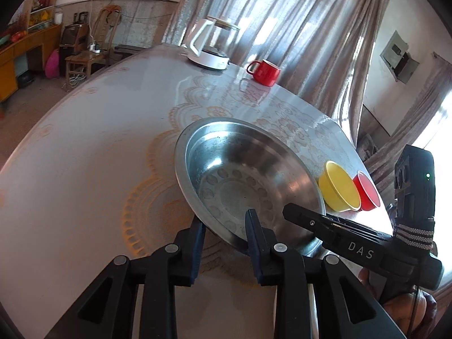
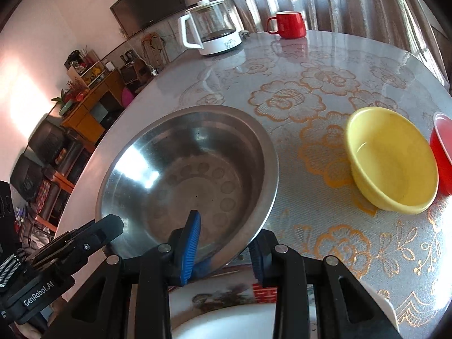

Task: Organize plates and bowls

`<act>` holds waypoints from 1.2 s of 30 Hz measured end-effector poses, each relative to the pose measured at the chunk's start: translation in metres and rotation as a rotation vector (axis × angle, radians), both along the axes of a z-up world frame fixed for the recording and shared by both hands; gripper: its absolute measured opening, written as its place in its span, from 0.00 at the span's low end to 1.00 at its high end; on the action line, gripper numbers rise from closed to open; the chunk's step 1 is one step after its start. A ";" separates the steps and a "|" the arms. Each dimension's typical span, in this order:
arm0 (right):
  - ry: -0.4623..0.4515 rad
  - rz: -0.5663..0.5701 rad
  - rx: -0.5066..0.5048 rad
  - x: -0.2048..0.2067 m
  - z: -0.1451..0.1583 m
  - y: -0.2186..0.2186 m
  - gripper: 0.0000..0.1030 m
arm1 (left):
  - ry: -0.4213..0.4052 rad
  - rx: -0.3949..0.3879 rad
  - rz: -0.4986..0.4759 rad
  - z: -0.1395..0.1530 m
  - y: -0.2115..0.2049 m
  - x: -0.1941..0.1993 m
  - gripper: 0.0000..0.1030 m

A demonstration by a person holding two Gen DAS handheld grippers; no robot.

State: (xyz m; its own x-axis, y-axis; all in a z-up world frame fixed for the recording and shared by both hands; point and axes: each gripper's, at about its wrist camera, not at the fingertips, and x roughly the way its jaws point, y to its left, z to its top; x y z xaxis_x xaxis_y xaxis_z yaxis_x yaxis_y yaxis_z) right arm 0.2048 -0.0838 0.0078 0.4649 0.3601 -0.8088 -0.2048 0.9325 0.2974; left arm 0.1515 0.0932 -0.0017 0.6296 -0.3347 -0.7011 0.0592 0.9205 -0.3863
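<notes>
Nearest the right wrist camera, a white plate (image 2: 226, 319) with a printed rim lies under the right gripper (image 2: 223, 243), at the near edge of the bench (image 2: 325, 65). The right gripper's jaws straddle the near rim of the steel bowl (image 2: 186, 166), one blue pad inside the bowl and the other outside below the rim; the rim appears pinched between them, and that side of the bowl sits raised over the plate. The left gripper (image 1: 224, 228) meets the same bowl (image 1: 243, 175) from the other side, one finger outside the wall and one inside, but the gap between its jaws looks wider than the rim, so I cannot tell whether it is gripping. Each gripper shows in the other's view, close alongside at the bowl's near edge, with little room between them. Just right of the steel bowl, apart from it, a yellow bowl (image 2: 392, 158) stands upright, and a red bowl (image 2: 442, 152) touches or nearly touches its far side, close to the bench's right edge. Left of the steel bowl the patterned bench surface runs bare out to its curved edge. Farther back, well apart from the bowls, a white kettle (image 2: 210, 26) with a glass jug stands near the far edge, and a red mug (image 2: 289, 24) sits to its right, in front of the curtains (image 1: 282, 28).
</notes>
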 end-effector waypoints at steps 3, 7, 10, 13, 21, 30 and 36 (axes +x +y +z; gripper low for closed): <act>0.000 0.048 0.007 -0.007 0.002 0.015 0.31 | -0.004 0.005 0.033 0.002 0.013 -0.017 0.29; 0.009 0.117 0.009 -0.021 0.002 0.036 0.31 | 0.007 -0.006 0.076 0.000 0.032 -0.043 0.29; 0.018 0.168 0.014 -0.033 0.001 0.050 0.31 | 0.015 -0.020 0.101 -0.002 0.047 -0.064 0.29; 0.022 0.216 0.012 -0.045 0.000 0.063 0.31 | 0.025 -0.024 0.125 -0.004 0.058 -0.085 0.29; 0.015 0.308 -0.015 -0.080 0.001 0.088 0.31 | 0.032 -0.019 0.145 -0.010 0.073 -0.121 0.30; 0.016 0.299 -0.008 -0.089 0.002 0.088 0.33 | 0.035 0.017 0.156 -0.006 0.071 -0.132 0.32; -0.017 0.269 0.024 -0.089 0.007 0.074 0.33 | 0.008 0.098 0.200 0.004 0.068 -0.143 0.33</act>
